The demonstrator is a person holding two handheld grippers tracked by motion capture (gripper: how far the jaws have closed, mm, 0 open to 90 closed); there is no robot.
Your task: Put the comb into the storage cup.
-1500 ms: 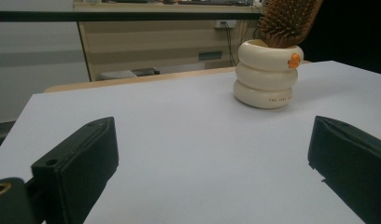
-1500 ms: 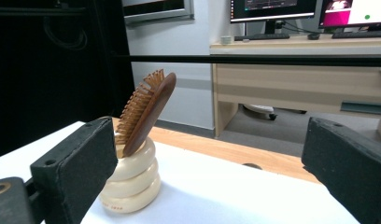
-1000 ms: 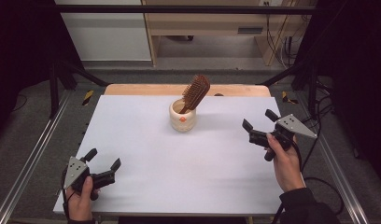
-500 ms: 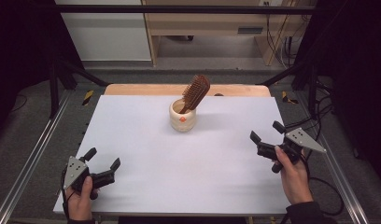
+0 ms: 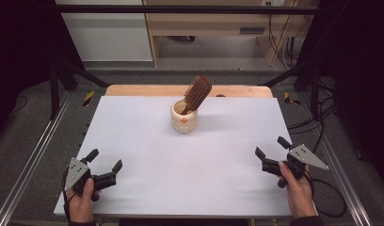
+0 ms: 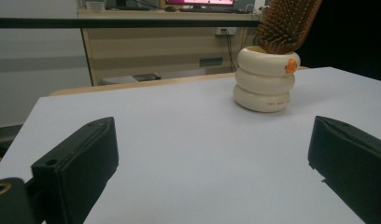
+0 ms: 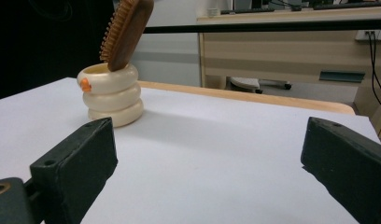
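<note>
At the near edge of the white table (image 5: 148,141), the left gripper (image 5: 104,166) and the right gripper (image 5: 271,152) sit well apart, each with jaws spread wide and holding nothing. Farther back, a cream ribbed cup (image 5: 184,116) stands upright, a wooden hairbrush (image 5: 197,93) leaning inside it, handle apparently down.

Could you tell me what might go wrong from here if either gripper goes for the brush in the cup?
The hairbrush stands tilted in the cream cup, its head well above the rim; a sideways pull might tip the cup. Both the left gripper and the right gripper are open and far from it near the table front, so a long reach could arrive misaligned.
</note>
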